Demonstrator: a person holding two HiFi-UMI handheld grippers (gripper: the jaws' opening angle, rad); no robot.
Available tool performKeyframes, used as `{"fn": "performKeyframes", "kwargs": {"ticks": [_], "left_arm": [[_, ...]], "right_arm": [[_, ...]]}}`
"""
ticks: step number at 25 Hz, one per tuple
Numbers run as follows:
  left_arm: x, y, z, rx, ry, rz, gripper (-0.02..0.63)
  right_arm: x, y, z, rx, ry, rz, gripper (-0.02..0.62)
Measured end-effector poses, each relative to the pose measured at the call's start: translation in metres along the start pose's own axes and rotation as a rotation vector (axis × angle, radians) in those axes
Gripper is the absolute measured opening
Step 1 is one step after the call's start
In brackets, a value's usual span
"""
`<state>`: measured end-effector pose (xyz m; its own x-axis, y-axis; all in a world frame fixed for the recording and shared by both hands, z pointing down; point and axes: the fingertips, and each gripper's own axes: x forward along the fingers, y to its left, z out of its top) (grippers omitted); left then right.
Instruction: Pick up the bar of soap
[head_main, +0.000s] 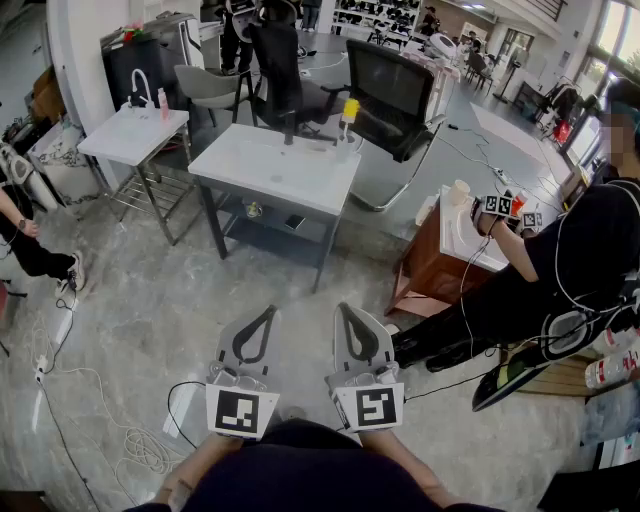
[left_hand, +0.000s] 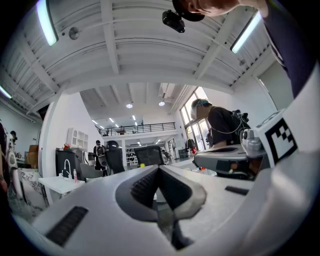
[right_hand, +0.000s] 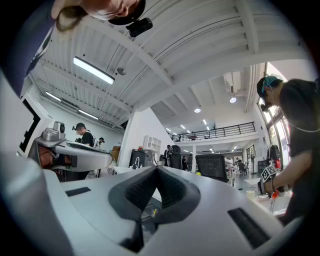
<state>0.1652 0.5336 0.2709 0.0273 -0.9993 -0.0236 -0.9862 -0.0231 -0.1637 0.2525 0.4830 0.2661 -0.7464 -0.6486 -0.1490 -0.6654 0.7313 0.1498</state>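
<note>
Head view: left gripper (head_main: 265, 318), right gripper (head_main: 346, 316), jaws of both together, empty; square markers (head_main: 241, 411) face camera.

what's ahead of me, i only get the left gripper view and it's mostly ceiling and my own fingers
Observer: The head view shows a grey table ahead across the floor. The left gripper and right gripper sit low by your body, well short of it.
Operator: anything underfoot
Observer: Loose white cables lie coiled on the floor, left of the left gripper in the head view.
Operator: right gripper got anything
Observer: No. Its own view shows its fingers together with nothing between them.
</note>
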Motion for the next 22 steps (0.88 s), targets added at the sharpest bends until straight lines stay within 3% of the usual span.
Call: {"fn": "performKeyframes", "kwargs": {"ticks": [12, 22], "left_arm": [[0.026, 0.004, -0.012, -0.008, 0.008, -0.007, 0.001], [0.105, 0.059, -0.030, -0.032, 0.005, -0.056, 0.041]], "right_arm": [[0.021, -0.015, -0.015, 0.028, 0.006, 0.003, 0.017], [0.116, -0.029, -0.036, 0.010, 0.021, -0.005, 0.017]]}}
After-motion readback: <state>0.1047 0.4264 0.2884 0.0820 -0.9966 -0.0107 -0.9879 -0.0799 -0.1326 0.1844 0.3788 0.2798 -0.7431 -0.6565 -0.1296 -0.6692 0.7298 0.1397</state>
